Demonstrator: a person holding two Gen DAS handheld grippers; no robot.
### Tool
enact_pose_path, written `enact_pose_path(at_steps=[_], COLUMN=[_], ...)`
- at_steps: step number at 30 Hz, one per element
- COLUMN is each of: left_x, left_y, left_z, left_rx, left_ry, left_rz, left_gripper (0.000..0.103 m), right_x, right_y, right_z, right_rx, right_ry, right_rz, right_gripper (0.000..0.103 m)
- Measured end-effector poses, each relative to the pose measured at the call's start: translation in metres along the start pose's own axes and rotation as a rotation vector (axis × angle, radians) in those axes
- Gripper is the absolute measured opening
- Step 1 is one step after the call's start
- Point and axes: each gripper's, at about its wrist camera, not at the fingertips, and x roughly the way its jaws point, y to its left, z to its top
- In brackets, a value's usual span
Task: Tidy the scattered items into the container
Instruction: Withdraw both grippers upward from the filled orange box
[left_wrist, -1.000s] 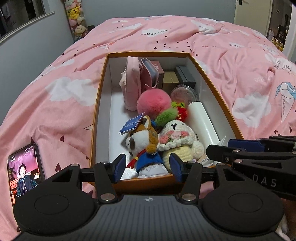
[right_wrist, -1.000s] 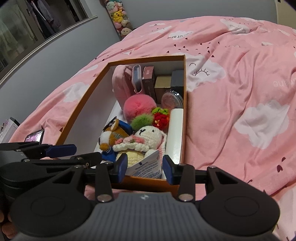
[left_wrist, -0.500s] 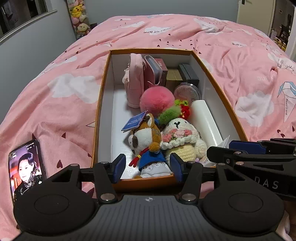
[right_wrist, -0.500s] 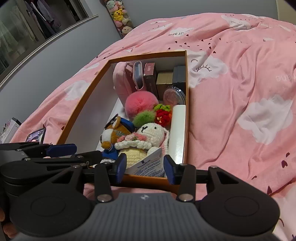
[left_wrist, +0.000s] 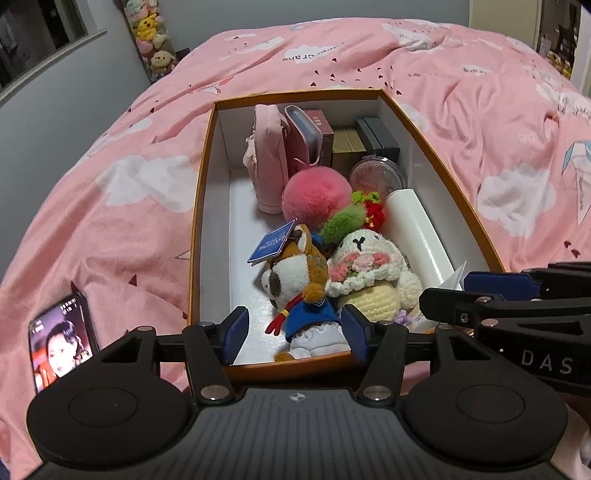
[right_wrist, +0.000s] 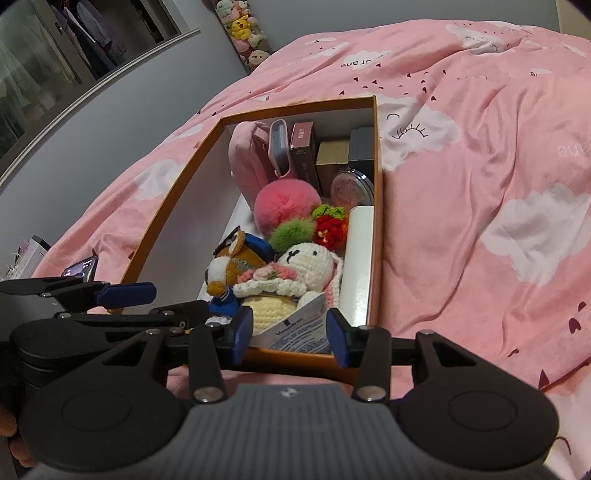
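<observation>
Left gripper (left_wrist: 293, 334) tilted steeply down, blue pads (left_wrist: 236, 334) spread wide; jaws have just been opening, pads pressing on nothing. Right gripper (right_wrist: 290, 336) angled down alongside, just beside left, blue pads (right_wrist: 338, 341) parted more narrowly, gripping nothing. Each gripper's black fingers cross into other's view from the side: right (left_wrist: 498, 291) in left wrist view, left (right_wrist: 122, 299) in right wrist view. Sliver of hand (right_wrist: 9, 428) visible at lower left edge of right wrist view.

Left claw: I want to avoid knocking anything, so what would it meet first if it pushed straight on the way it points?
Most likely the brown dog plush in blue, which lies straight ahead of the open left claw at the near end of the orange box. Depth is unclear; the box's near wall might come first.
</observation>
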Motion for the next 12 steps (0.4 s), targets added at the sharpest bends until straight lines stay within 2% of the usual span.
enact_pose_path(at_steps=[5,12], left_x=[0.0001,-0.0024], left_y=[-0.0069,-0.0086], left_z=[0.0028,0.0022], left_rx=[0.049,0.065], left_ry=[0.008,0.002], left_rz=[0.032,0.039], left_gripper=[0.065,0.065], right_x=[-0.0023,-0.0038], right_y=[-0.0015,-0.0021], right_z=[-0.0002,-0.0020], right_rx=[0.000,0.001], right_ry=[-0.009,-0.017], right_rz=[-0.002,-0.005], right_gripper=[0.047,0.047])
